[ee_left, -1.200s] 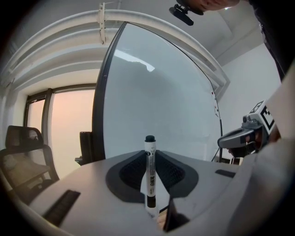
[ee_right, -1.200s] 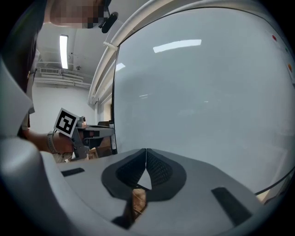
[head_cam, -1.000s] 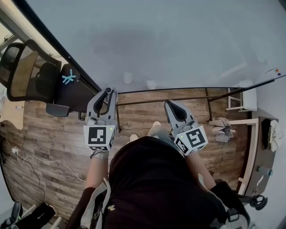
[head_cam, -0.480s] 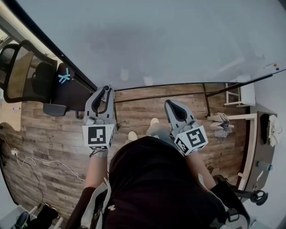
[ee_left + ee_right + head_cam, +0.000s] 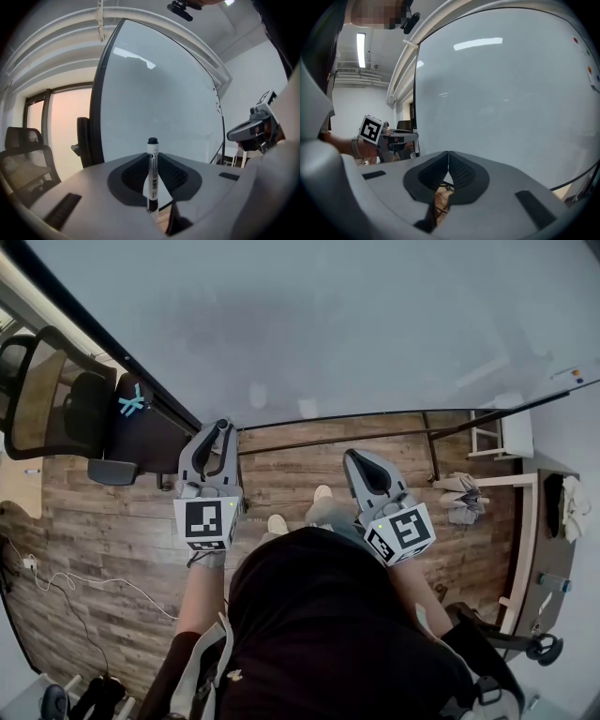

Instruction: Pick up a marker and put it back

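A large whiteboard (image 5: 356, 324) fills the top of the frame above a wooden floor (image 5: 103, 540). Left of centre, the left tool (image 5: 222, 427) clamps a white, black-capped marker (image 5: 152, 173) upright between its jaws. Right of centre, the right tool (image 5: 356, 458) has its jaws pressed together on nothing, and an office chair (image 5: 56, 399) stands at upper left.

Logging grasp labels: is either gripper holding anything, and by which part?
Left gripper holds the marker by its barrel, one black end past the jaw tips. Right gripper is shut, empty.
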### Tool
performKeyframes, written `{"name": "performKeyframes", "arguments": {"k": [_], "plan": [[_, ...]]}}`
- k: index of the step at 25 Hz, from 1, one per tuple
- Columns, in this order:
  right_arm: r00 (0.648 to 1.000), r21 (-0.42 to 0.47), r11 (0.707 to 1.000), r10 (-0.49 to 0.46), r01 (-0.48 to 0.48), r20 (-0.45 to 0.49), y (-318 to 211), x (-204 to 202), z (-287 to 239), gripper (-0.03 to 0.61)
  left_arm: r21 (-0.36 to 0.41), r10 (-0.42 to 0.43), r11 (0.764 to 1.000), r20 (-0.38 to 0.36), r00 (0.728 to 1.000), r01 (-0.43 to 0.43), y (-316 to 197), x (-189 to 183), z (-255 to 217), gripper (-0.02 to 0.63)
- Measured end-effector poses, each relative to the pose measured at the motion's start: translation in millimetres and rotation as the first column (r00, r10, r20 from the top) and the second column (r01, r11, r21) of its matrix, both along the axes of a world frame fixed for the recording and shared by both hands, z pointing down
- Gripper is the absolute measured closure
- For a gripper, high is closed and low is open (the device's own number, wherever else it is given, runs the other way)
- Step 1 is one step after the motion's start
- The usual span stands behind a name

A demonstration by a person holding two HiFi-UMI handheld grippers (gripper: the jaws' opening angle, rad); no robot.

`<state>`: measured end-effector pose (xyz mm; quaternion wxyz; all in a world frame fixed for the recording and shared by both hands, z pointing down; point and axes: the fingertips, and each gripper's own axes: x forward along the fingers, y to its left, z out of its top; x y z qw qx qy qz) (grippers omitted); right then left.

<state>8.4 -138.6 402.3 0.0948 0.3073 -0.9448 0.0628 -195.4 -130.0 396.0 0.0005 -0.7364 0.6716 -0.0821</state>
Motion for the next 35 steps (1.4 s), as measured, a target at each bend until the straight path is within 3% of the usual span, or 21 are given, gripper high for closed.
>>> {"name": "performKeyframes", "arguments": {"k": [35], "plan": [[0.997, -0.052, 0.997, 0.051, -0.054, -0.059, 6, 11, 19, 0.563, -0.153, -0.026, 0.988, 0.001, 1.0, 0.026, 0, -7, 80, 0.54]]}}
